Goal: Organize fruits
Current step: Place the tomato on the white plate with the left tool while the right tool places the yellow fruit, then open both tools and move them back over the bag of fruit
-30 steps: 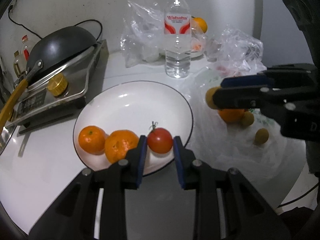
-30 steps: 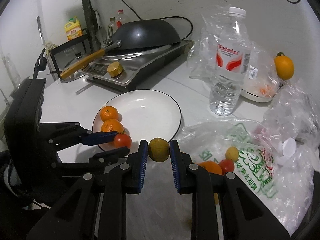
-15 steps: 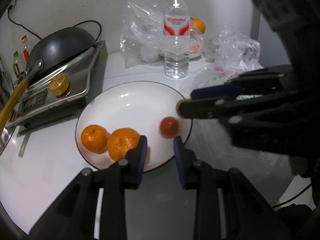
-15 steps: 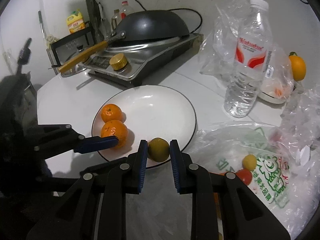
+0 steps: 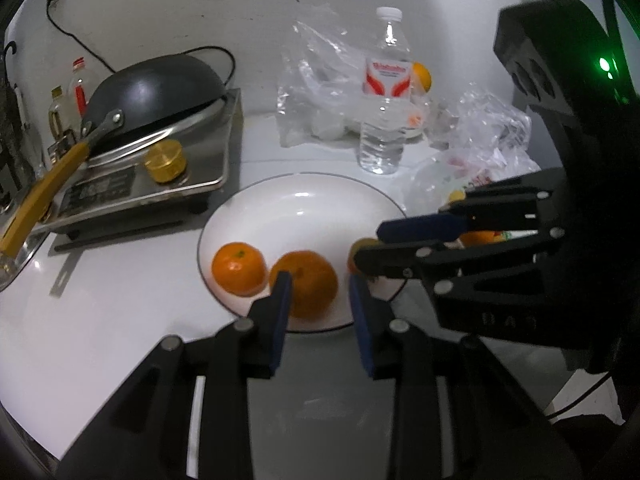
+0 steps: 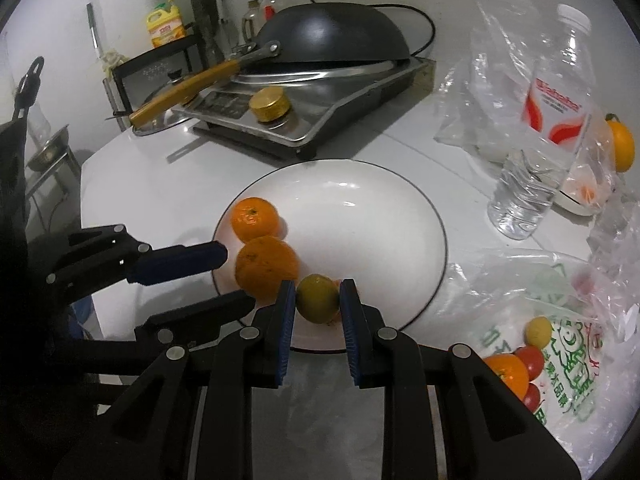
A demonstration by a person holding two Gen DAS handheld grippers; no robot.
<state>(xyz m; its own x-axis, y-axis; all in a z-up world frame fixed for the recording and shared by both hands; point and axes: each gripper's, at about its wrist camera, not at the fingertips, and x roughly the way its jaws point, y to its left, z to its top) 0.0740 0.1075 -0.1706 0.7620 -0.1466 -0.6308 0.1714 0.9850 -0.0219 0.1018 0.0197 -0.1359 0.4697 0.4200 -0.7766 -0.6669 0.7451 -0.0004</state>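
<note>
A white plate (image 5: pixel 304 216) (image 6: pixel 352 224) holds two oranges, one at its left edge (image 5: pixel 239 268) (image 6: pixel 255 219) and a larger one (image 5: pixel 312 276) (image 6: pixel 266 268) beside it. My right gripper (image 6: pixel 318 285) (image 5: pixel 369 245) is shut on a small yellow-green fruit (image 6: pixel 318 298) (image 5: pixel 364 245) just above the plate's near rim. A sliver of the red tomato (image 6: pixel 338 282) shows behind that fruit; the rest is hidden. My left gripper (image 5: pixel 318 280) (image 6: pixel 238 277) stands at the plate's near-left rim by the larger orange, jaws slightly apart with nothing gripped.
A printed plastic bag (image 6: pixel 560 344) to the right holds an orange, tomatoes and a yellow fruit. Behind the plate stand a water bottle (image 6: pixel 536 160) and clear bags. A stove with an upturned wok (image 6: pixel 320 100) fills the back left. Another orange (image 6: pixel 622 144) lies far right.
My left gripper let go of the tomato, which rolled right on the plate, and drew back toward the larger orange. My right gripper carried the yellow-green fruit from beside the plate to over its near rim.
</note>
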